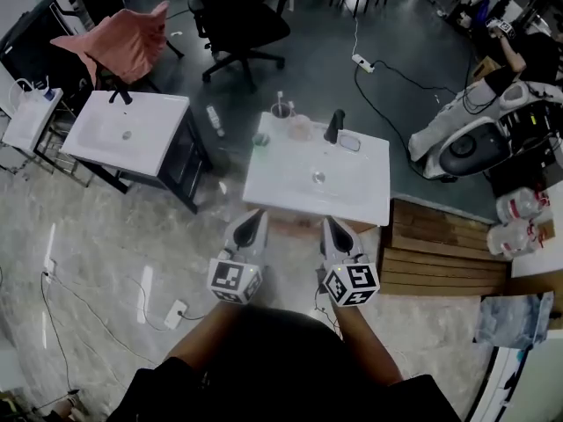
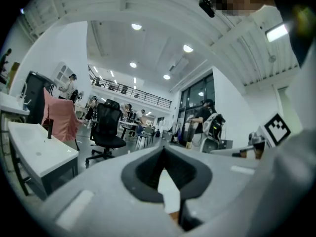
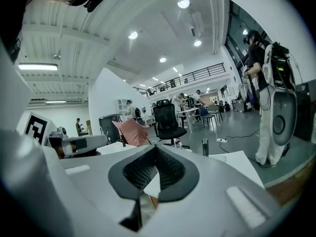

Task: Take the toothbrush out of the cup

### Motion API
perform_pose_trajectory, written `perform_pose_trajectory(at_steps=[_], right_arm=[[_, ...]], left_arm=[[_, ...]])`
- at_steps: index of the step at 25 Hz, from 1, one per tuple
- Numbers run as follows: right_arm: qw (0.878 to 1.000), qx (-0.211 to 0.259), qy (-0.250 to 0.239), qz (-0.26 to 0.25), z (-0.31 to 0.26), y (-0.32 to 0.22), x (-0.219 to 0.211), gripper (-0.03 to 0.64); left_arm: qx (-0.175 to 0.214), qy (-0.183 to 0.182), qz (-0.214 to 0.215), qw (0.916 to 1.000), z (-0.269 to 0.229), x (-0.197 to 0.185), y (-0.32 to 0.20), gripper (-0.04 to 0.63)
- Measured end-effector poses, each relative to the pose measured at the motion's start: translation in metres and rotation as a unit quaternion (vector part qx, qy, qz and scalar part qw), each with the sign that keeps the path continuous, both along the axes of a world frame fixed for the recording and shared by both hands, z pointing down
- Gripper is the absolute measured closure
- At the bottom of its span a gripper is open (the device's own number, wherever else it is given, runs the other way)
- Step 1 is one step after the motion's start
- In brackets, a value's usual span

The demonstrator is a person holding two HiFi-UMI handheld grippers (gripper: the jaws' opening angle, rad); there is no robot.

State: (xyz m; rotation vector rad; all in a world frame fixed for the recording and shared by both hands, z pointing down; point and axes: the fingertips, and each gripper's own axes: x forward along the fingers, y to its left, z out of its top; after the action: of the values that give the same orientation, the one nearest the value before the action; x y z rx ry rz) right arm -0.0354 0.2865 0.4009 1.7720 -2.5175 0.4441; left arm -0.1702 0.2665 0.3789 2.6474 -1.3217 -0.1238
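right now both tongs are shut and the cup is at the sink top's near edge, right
No: the head view shows the cup at the far edge of the sink top. The left tongs and right tongs are shut.

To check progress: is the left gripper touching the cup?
Apart. Head view: the left gripper hangs at the front of the sink; the cup stands at its back edge.

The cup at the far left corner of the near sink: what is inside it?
A toothbrush stands in the cup, its top above the rim. Its lower part is covered by the cup wall.
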Motion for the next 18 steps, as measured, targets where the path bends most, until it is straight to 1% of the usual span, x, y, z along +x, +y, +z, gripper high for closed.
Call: perform_pose_trajectory(at_steps=[7,12,15,18], right_arm=[[1.0,-0.024,0.001,-0.009,-0.004,-0.096,-0.044,0.614],[0.999,-0.037,0.013,0.004,0.012,-0.16,-0.067,0.614],[0.999,-0.044,0.011,0.015,0.026,-0.192,-0.078,0.614],[0.998,-0.05,0.023,0.025,0.038,-0.218,-0.078,0.614]], left_arm=[[-0.002,0.005,0.004,1.0,-0.011,-0.045,-0.094,0.591],[-0.008,0.005,0.012,0.9999,-0.004,-0.075,-0.155,0.591],[-0.006,-0.003,0.019,0.9998,0.003,-0.09,-0.187,0.591],[-0.01,-0.007,0.024,0.9996,0.018,-0.093,-0.211,0.591]])
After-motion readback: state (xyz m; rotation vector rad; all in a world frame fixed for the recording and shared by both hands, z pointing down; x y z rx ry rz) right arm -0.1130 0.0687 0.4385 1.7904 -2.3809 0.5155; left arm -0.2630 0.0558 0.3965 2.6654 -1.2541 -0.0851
